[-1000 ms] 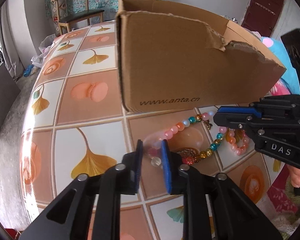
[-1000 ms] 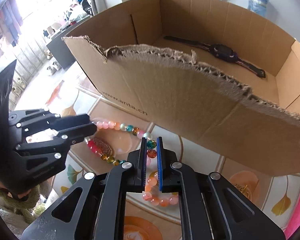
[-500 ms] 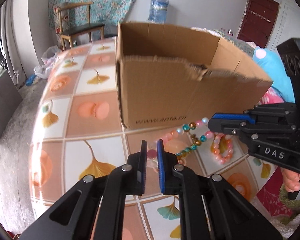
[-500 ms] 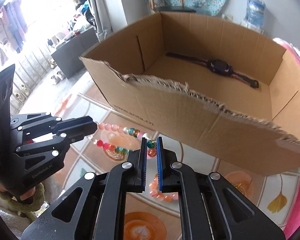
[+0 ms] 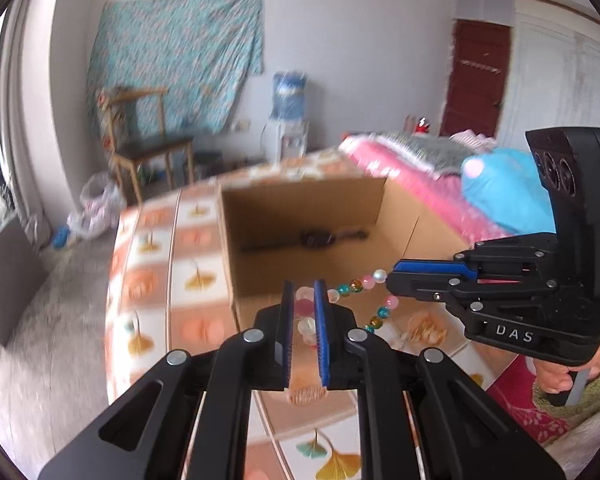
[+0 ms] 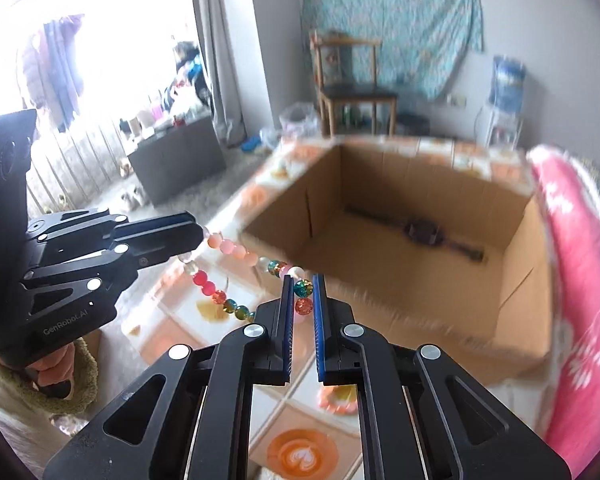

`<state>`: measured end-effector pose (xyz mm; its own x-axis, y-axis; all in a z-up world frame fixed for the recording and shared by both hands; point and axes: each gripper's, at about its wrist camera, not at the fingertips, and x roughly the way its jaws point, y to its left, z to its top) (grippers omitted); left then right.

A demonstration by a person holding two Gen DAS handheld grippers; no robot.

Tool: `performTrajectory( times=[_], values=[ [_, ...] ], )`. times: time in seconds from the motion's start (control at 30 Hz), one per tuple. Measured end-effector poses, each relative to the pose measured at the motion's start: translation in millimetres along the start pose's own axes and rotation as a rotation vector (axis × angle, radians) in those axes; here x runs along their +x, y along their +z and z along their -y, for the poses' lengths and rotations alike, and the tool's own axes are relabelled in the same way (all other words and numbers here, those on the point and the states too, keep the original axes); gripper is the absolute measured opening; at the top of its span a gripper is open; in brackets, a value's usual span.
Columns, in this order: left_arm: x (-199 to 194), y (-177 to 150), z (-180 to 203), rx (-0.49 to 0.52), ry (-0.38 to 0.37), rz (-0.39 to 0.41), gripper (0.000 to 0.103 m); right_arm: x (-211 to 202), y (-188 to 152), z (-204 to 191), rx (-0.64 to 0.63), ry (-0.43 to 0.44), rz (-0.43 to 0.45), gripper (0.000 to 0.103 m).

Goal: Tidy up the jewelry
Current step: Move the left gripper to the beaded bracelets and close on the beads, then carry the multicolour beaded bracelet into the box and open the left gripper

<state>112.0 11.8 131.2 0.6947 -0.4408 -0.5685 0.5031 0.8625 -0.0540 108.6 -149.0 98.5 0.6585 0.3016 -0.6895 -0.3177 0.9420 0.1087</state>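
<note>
Bead string [image 6: 236, 249] between both grippers

landmark: wooden chair [image 5: 148, 136] | teal patterned cloth [image 5: 172, 64] on wall behind chair | water dispenser [image 5: 288, 116] right of chair | dark red door [image 5: 476, 80] far right of chair | white plastic bag [image 5: 96, 204] on floor just left of chair

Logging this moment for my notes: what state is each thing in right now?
Left tool: shut on the bead necklace.
Right tool: shut on the bead necklace.
Bead necklace: lifted off the table, strung between both tools.
Cardboard box: open, near edge torn.
Watch: lying flat inside the box.
Pink bracelet: lying on the table.
</note>
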Motion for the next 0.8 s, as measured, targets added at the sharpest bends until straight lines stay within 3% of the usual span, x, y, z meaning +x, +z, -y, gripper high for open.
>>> performTrajectory(
  times=[0.17,0.33,0.53,0.8],
  values=[
    [7,46,2,0.073,-0.027,0.053,0.009,-4,31,23,-0.022,-0.017,0.055,0.007],
    [53,73,2,0.129,-0.011,0.0,0.01,39,60,64,0.026,0.024,-0.045,0.007],
    [143,78,6,0.205,0.011,-0.188,0.01,105,73,101,0.128,0.099,-0.23,0.007],
    [216,63,-4,0.239,0.051,-0.388,0.01,178,64,125,0.208,0.149,-0.461,0.007]
  ],
)
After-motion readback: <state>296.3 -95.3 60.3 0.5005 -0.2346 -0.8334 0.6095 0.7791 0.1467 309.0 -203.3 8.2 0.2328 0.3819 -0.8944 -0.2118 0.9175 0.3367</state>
